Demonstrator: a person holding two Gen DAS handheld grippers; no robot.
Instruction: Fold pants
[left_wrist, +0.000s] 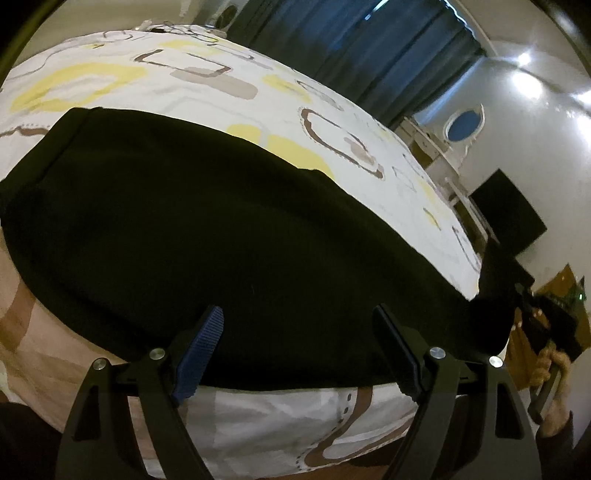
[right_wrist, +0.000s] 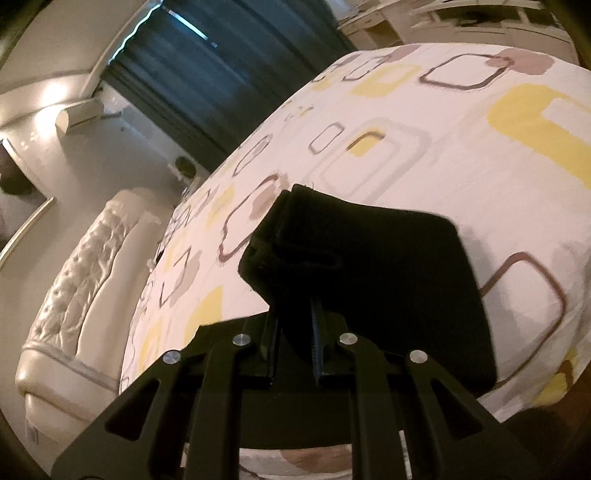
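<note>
Black pants (left_wrist: 207, 229) lie spread along the near edge of a bed with a patterned sheet (left_wrist: 258, 92). My left gripper (left_wrist: 299, 325) is open, its blue-padded fingers (left_wrist: 201, 350) hovering over the pants' near edge, holding nothing. In the right wrist view my right gripper (right_wrist: 299, 306) is shut on a bunched end of the pants (right_wrist: 369, 266), lifted above the sheet (right_wrist: 443, 147). In the left wrist view the right gripper (left_wrist: 517, 295) shows at the far right, holding that end.
Dark blue curtains (left_wrist: 388, 55) hang behind the bed. A tufted cream headboard (right_wrist: 74, 288) is at the left in the right wrist view. A dark screen (left_wrist: 509, 210) and white shelving (left_wrist: 443, 155) stand by the wall.
</note>
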